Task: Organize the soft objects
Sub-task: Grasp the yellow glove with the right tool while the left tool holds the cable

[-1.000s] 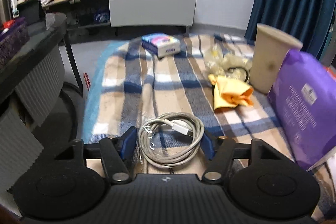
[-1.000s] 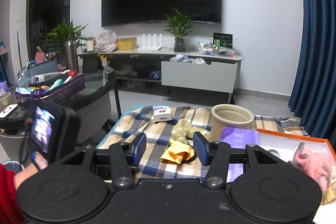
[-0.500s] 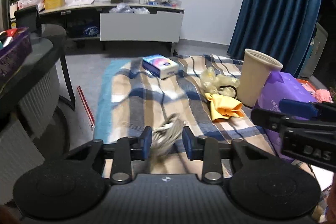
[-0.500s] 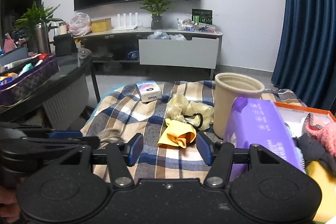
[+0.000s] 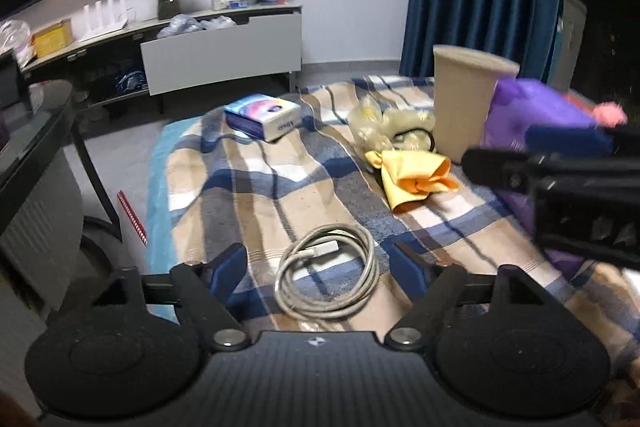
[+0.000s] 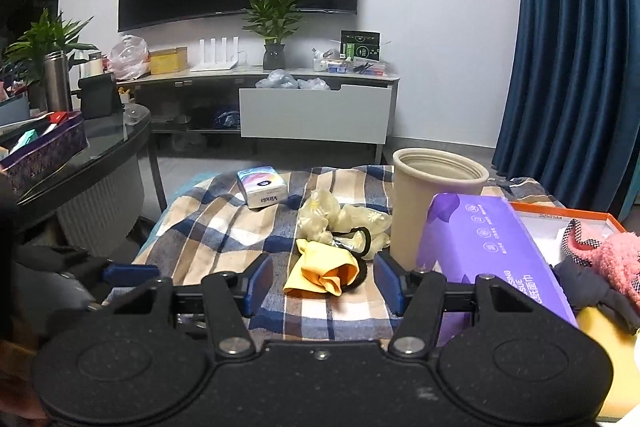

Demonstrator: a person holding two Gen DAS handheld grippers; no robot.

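Note:
A coiled grey cable (image 5: 328, 269) lies on the plaid blanket (image 5: 248, 195), between the fingers of my open left gripper (image 5: 320, 267). A yellow cloth (image 5: 416, 177) lies further right; in the right wrist view the yellow cloth (image 6: 324, 273) sits between the fingers of my open right gripper (image 6: 322, 283). A pale floral fabric with a black hair tie (image 6: 344, 223) lies behind it. An orange box (image 6: 576, 227) at the right holds pink and dark soft items (image 6: 612, 263). The right gripper's body shows at the right of the left wrist view (image 5: 568, 183).
A beige cup (image 6: 436, 203) and a purple tissue pack (image 6: 492, 251) stand right of the cloth. A small Vinda tissue box (image 6: 262, 187) sits at the blanket's far side. A dark glass table (image 6: 80, 155) is to the left, a TV cabinet (image 6: 316, 107) behind.
My left gripper had closed on the cable half a second ago and has now opened, with the cable lying flat between its fingers. My right gripper moved closer over the yellow cloth.

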